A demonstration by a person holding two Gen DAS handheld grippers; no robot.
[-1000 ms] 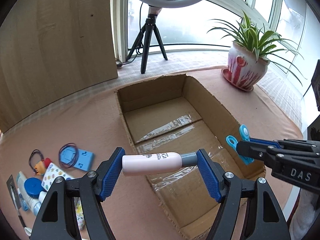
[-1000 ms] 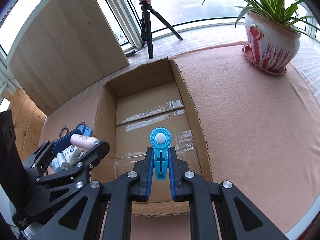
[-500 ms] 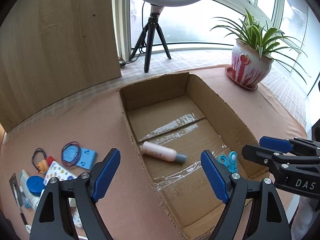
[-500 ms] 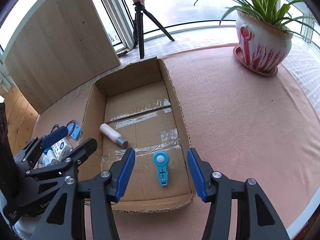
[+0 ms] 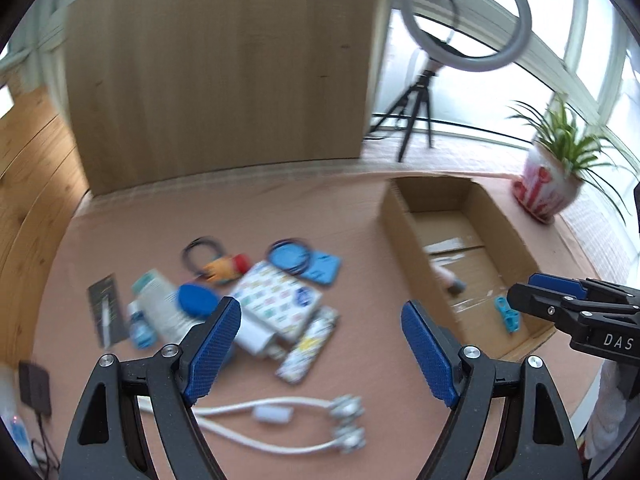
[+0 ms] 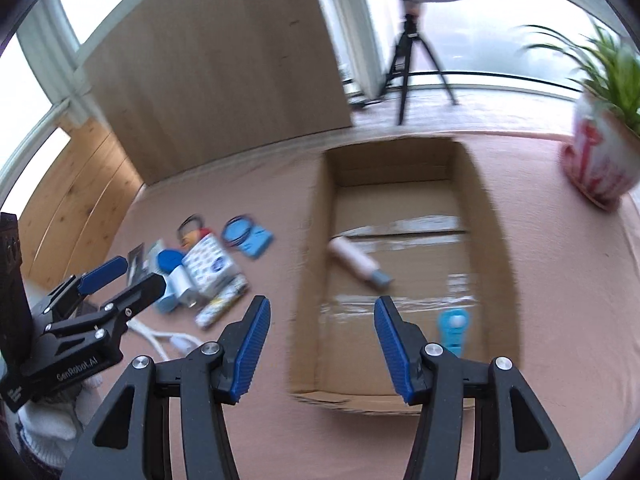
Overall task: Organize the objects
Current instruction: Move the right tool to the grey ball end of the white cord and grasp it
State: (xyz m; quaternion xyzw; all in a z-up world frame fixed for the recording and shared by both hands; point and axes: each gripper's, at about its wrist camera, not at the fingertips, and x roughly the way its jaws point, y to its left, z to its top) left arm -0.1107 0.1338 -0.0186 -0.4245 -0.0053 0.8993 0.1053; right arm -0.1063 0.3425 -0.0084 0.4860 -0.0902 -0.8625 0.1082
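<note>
An open cardboard box point(image 6: 496, 216) point(image 5: 392, 220) lies on the pink cloth. Inside it rest a pink bottle with a grey cap point(image 6: 358, 262) point(image 5: 450, 280) and a blue clip point(image 6: 452, 330) point(image 5: 508, 316). My left gripper point(image 5: 322, 344) is open and empty, hovering above a pile of small items: a patterned white box point(image 5: 276, 300), a blue round lid point(image 5: 196, 300), a blue card with a hair band point(image 5: 308, 262) and a patterned tube point(image 5: 306, 346). My right gripper point(image 6: 322, 344) is open and empty at the box's near left edge.
A white cable with metal plugs point(image 5: 280, 420) lies near the front. A potted spider plant point(image 6: 600, 152) stands at the right. A ring light on a tripod point(image 5: 424, 92) and a wooden panel point(image 5: 220, 64) are behind. A dark device point(image 5: 36, 386) sits at far left.
Both grippers opened: the pink bottle and the blue clip dropped into the box. Both have since swung left, the left one now over the pile of items.
</note>
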